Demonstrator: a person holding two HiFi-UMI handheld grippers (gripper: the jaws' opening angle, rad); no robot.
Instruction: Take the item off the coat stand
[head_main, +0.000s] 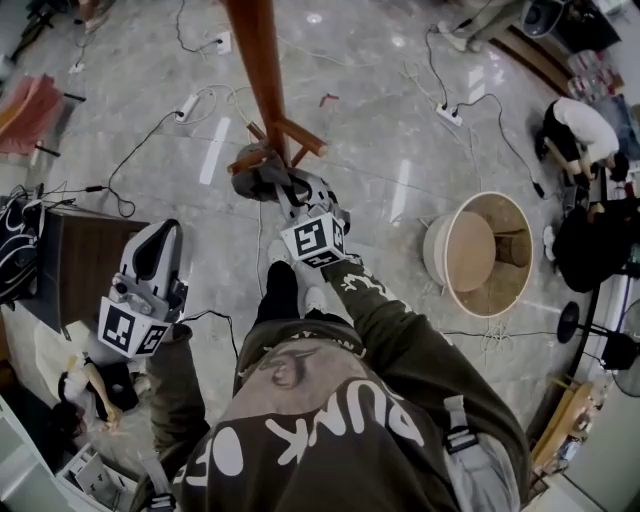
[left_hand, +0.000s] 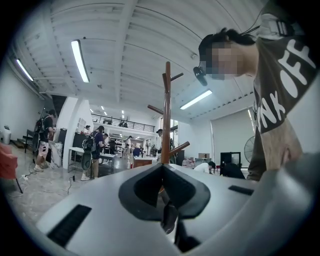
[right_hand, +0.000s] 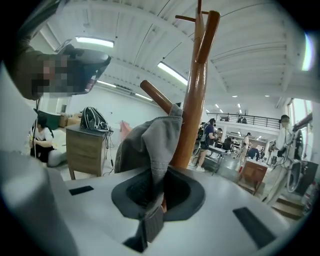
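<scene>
The right gripper (right_hand: 154, 200) is clamping a fold of the gray cloth item (right_hand: 145, 145), which looks like a cap. Its jaws are pressing together with the fabric pinched between them. The item is hanging just ahead of and above this gripper, draped over a slanted peg (right_hand: 159, 97) of the wooden coat stand (right_hand: 196, 95). The stand's pole is rising directly behind the cloth. In the head view the same gripper (head_main: 295, 197) is reaching up to the gray bundle (head_main: 255, 178), which is sitting against the pole (head_main: 262, 70).

The left gripper (left_hand: 162, 186) is idling with its jaws together and nothing between them. The stand (left_hand: 166, 115) is standing well ahead of it. In the head view it (head_main: 157, 243) is hovering off to the left of the right gripper, apart from both the pole and the item.

The item appears to be gripped but not yet off the peg, and that is where trouble could be starting.

- **Snagging:** the peg is sloping upward, so a pull straight back toward the gripper, or downward, would probably hook the cloth on the peg's tip instead of freeing it.
- **Rocking or tipping:** a snag would be dragging on the stand, and with the left gripper not bracing the pole, the stand could rock or tip.
- **Slipping:** the jaws are holding only a thin fold, so a sharp tug might pull the fabric out and leave the item dangling or dropping to the floor.

Lifting up along the peg's slope before drawing away looks like the safer path.
</scene>
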